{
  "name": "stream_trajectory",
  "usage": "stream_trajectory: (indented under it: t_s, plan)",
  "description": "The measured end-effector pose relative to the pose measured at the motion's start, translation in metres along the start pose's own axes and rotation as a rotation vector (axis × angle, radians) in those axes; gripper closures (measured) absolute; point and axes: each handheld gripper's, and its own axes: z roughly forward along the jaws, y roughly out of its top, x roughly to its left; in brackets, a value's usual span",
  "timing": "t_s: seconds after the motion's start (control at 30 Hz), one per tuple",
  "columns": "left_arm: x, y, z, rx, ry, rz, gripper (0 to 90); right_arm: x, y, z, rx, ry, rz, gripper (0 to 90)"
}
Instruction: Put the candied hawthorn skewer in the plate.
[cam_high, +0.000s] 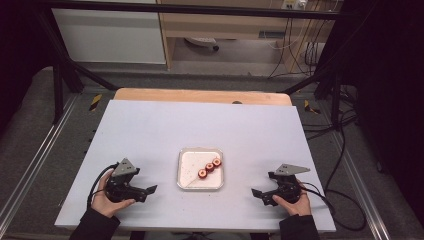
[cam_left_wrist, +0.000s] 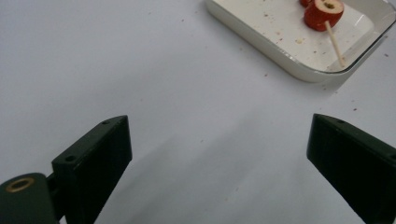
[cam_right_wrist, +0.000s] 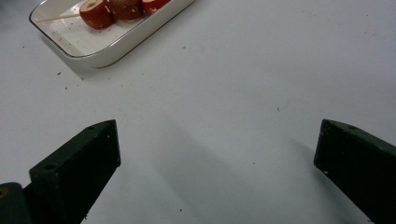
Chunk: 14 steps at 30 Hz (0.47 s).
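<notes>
Three round red fruit slices (cam_high: 209, 167) on a thin wooden skewer (cam_left_wrist: 334, 44) lie in a glossy white square tray (cam_high: 186, 179); the left gripper (cam_high: 150, 190) and the right gripper (cam_high: 256, 192) gape wide, empty.

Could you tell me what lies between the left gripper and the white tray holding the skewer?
Nothing: in the high view, only bare table separates the left gripper from the tray.
</notes>
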Motion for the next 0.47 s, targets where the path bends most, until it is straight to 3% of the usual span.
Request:
stream_trajectory:
  t_s: [0.23,0.47]
  plan:
    - [0.009,-0.012,-0.007,-0.021,0.006,-0.025,6.6,0.001,0.000,0.000,0.004,0.003,0.003,0.9]
    - [0.012,-0.015,-0.005,-0.009,0.004,-0.018,6.5,0.001,0.000,0.000,0.011,0.008,0.002,0.9]
